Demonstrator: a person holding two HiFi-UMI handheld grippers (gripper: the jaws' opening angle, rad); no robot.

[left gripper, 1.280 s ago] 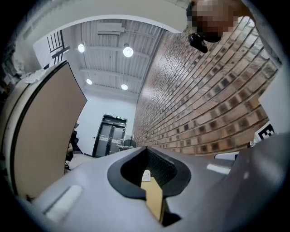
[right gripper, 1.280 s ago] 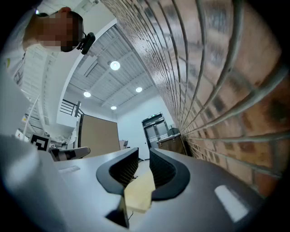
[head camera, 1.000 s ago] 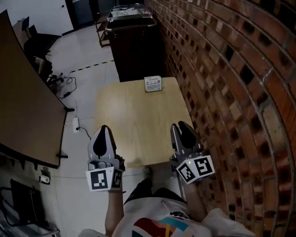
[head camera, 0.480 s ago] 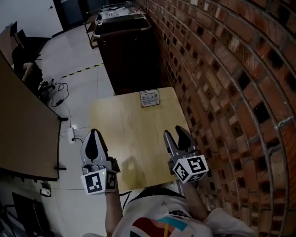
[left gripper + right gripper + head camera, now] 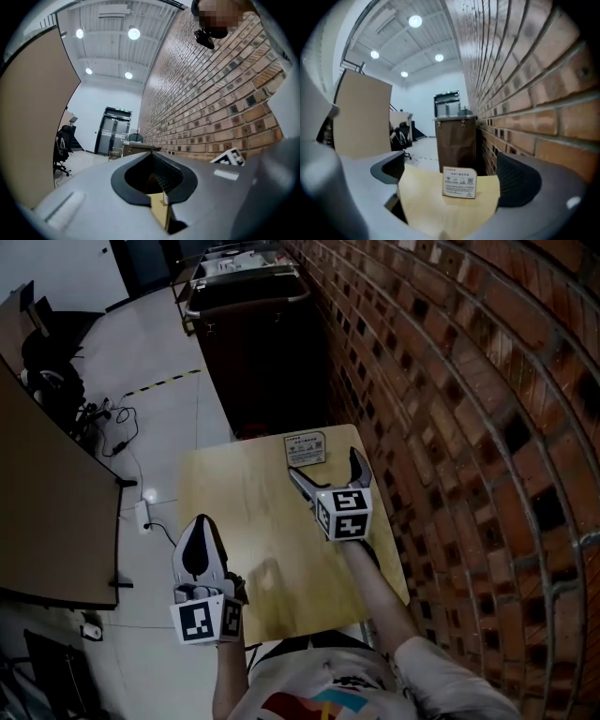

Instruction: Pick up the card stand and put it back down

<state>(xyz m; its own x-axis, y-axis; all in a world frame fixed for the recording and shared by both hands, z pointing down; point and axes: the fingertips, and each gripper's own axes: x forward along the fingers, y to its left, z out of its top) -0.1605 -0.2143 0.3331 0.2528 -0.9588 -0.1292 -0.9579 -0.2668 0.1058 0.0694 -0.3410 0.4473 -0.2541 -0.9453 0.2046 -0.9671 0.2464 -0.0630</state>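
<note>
A small white printed card stand (image 5: 307, 448) is upright at the far edge of the light wooden table (image 5: 244, 512), close to the brick wall. My right gripper (image 5: 324, 465) is just short of it, and its jaws are opening wide. The stand is a little ahead of the fingertips, untouched. In the right gripper view the card stand (image 5: 459, 183) sits centred on the table (image 5: 440, 213) in front of the right gripper (image 5: 450, 164). My left gripper (image 5: 199, 523) hovers shut and empty by the table's near left edge. The left gripper (image 5: 152, 153) points up toward the room.
The brick wall (image 5: 450, 427) runs along the table's right side. A dark cabinet (image 5: 262, 343) stands right behind the table's far edge. A brown panel (image 5: 47, 512) lies to the left. Cables and a power strip (image 5: 145, 512) are on the floor.
My right gripper has moved forward across the table to just short of the card stand, and its jaws have spread from nearly shut to wide open. The left gripper has stayed by the near left edge.
</note>
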